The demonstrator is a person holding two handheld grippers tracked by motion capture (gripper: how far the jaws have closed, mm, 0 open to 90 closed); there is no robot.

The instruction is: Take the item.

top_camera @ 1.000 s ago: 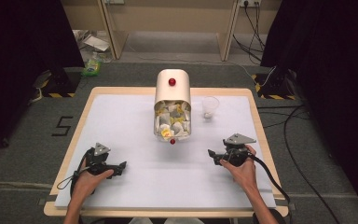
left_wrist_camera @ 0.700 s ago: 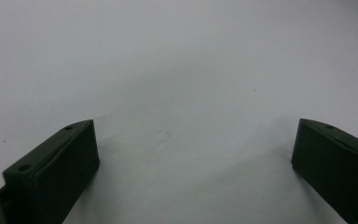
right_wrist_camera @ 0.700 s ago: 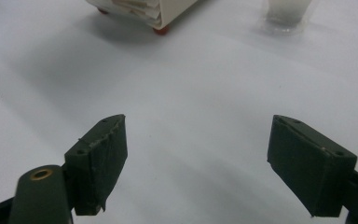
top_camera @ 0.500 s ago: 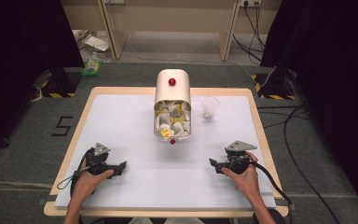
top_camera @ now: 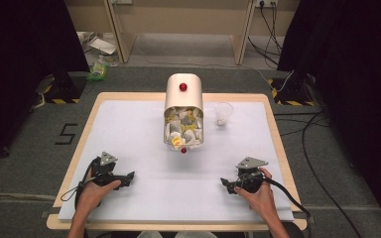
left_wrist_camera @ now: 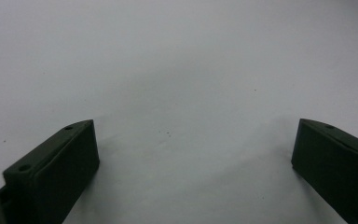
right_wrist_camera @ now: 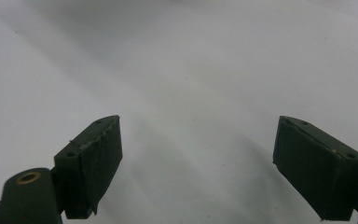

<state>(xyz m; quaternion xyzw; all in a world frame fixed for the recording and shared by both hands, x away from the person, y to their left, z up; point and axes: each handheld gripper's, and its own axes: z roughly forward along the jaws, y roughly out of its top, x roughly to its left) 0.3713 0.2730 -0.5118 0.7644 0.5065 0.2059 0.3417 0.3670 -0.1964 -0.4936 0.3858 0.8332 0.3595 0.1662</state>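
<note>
Drawn back toward the near edge since a second ago: right gripper [top_camera: 226, 184], now low by the near right corner of the table [top_camera: 129, 129], jaws spread wide over bare white surface, nothing between. Matching it near the near left corner, unmoved: left gripper [top_camera: 130, 177], jaws likewise parted and empty. Beyond both, broad open white surface. Farther, at centre, tipped cream canister [top_camera: 183, 111], mouth facing the near edge, stuffed with packets. Just right of it, toward the far edge, small clear cup [top_camera: 223, 114].
</note>
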